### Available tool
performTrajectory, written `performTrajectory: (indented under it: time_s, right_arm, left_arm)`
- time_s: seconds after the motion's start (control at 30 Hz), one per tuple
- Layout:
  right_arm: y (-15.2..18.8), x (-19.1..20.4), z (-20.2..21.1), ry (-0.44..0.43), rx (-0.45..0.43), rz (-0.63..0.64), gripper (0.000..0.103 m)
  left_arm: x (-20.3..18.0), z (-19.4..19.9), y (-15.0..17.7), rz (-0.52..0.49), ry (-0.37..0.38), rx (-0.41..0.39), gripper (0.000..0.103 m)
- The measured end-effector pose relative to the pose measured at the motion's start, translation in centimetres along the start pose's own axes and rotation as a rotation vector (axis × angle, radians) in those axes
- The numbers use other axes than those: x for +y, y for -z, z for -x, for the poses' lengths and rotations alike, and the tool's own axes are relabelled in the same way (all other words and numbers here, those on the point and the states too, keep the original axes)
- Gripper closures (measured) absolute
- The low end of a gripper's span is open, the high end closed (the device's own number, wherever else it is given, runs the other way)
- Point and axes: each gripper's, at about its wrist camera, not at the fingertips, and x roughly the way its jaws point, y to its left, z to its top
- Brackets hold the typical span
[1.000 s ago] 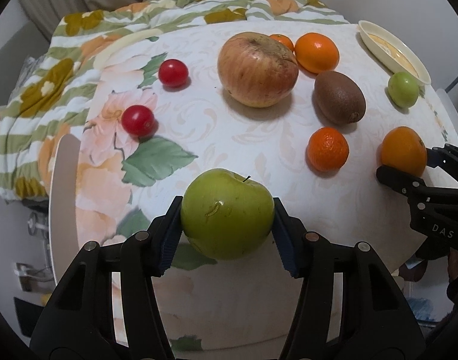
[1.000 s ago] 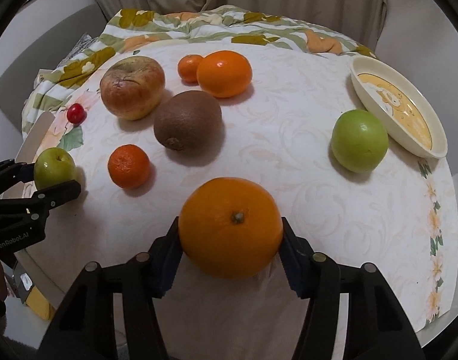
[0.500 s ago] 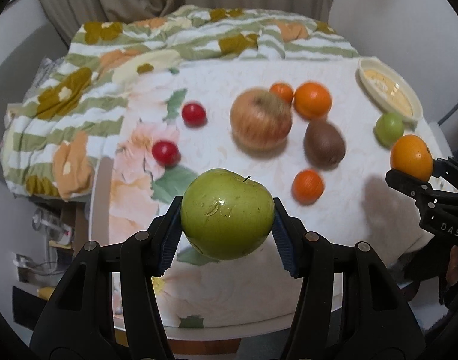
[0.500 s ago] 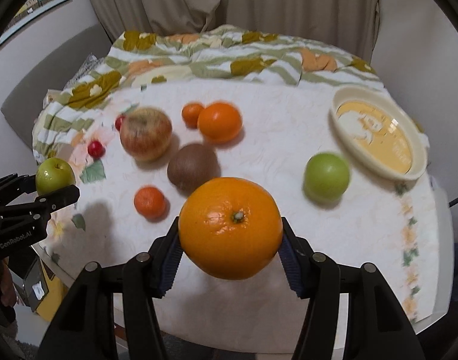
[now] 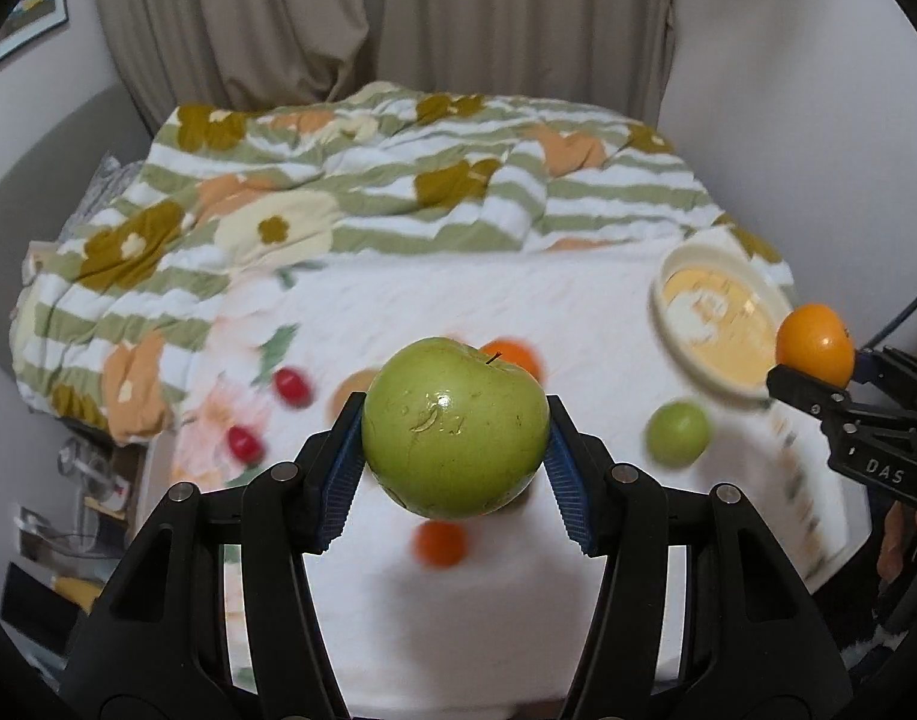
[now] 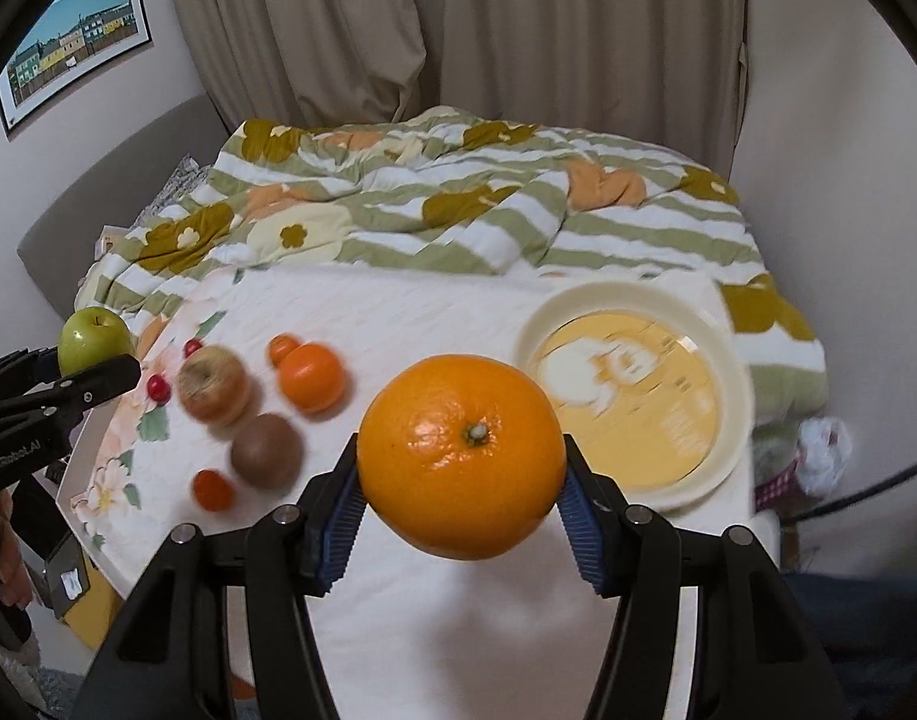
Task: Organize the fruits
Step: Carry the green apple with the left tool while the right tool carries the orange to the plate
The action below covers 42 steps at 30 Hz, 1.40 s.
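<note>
Holding fruit up over the worktop (image 6: 410, 312), the left gripper (image 5: 455, 438) squeezes a green apple (image 5: 455, 420) and the right gripper (image 6: 461, 474) an orange (image 6: 461, 456). The plate (image 6: 731, 360) is empty, with other fruit left.

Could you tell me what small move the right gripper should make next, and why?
Probably carry the orange, clamped in the right gripper above the table, forward and right over the empty plate, then lower it; the left gripper holds a green apple apart.
</note>
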Motion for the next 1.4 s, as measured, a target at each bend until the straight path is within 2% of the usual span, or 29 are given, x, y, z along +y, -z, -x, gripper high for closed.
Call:
performTrajectory:
  time_s: [0.13,0.3,0.47,0.73,1.07,1.4]
  right_arm:
    - [-1.8,-4.6,-0.5,-0.006,-0.005,0.018,0.048]
    - [-3.1,-8.6,-1.6,0.002,0.001,0.042,0.048]
    - [-4.0,-12.0,-2.8,0.019,0.014,0.013,0.048]
    - [-4.1,-16.1,-4.4,0.072,0.035,-0.107,0.048]
    - [-2.7,-19.2,-5.2,0.134,0.059,-0.234,0.048]
    - [-1.3,-20.8,-5.8,0.157,0.071,-0.316,0.048]
  left_arm:
    - [-4.3,-1.4,-2.3,0.033,0.042,-0.015,0.040]
    - [-9.4,-4.0,-4.9,0.018,0.095,-0.019,0.040]
    - [-13.6,-7.0,-7.1,-0.043,0.151,0.005,0.040]
    - [-19.0,-13.3,-9.2,-0.176,0.267,0.098,0.040]
    - [-23.3,-19.6,-9.5,-0.305,0.335,0.182,0.040]
    - [-25.4,-22.8,-8.7,-0.437,0.319,0.195,0.040]
